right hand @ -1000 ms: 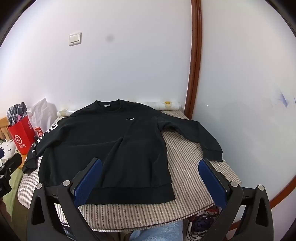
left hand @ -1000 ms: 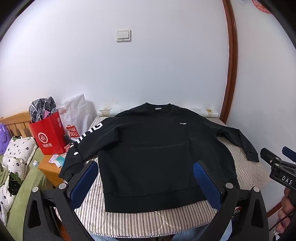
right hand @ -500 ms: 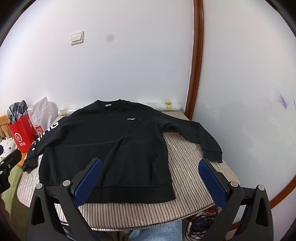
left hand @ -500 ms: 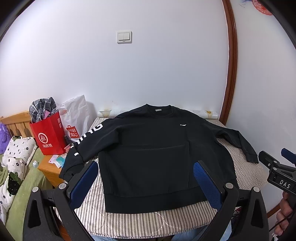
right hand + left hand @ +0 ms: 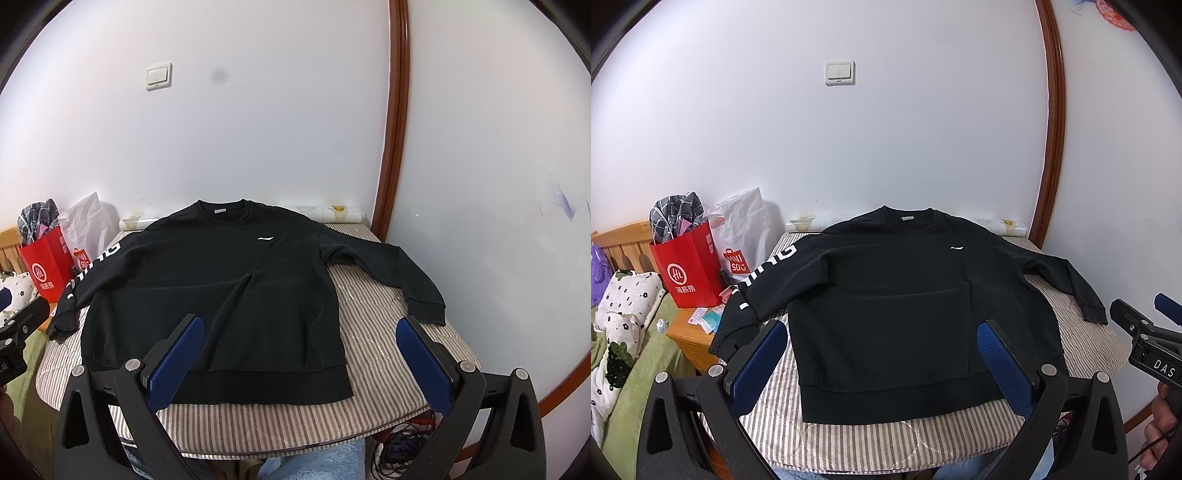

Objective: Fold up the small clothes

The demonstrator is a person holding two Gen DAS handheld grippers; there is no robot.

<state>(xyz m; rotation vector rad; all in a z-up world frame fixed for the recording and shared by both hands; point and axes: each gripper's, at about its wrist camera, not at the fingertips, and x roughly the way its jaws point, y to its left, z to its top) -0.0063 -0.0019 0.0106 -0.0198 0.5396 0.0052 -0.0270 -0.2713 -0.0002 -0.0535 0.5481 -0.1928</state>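
Note:
A black sweatshirt [image 5: 897, 295] lies flat, front up, on a striped table cover [image 5: 886, 439], collar at the far side and hem toward me. It also shows in the right wrist view [image 5: 221, 288]. Its left sleeve [image 5: 753, 291], with white letters, hangs off the left edge. Its right sleeve [image 5: 402, 273] lies spread to the right. My left gripper [image 5: 882, 332] is open and empty, held above the hem. My right gripper [image 5: 299, 328] is open and empty, above the hem's right part.
A red paper bag [image 5: 689, 269] and a white plastic bag [image 5: 746, 232] stand on a wooden nightstand [image 5: 690, 332] at the left. A bed with floral bedding [image 5: 620, 332] lies further left. White walls and a brown door frame [image 5: 395, 122] bound the back and right. Cables [image 5: 399, 446] lie under the table.
Both grippers have drifted slightly; the sweatshirt sits a touch lower in the views. Nothing was grasped or released.

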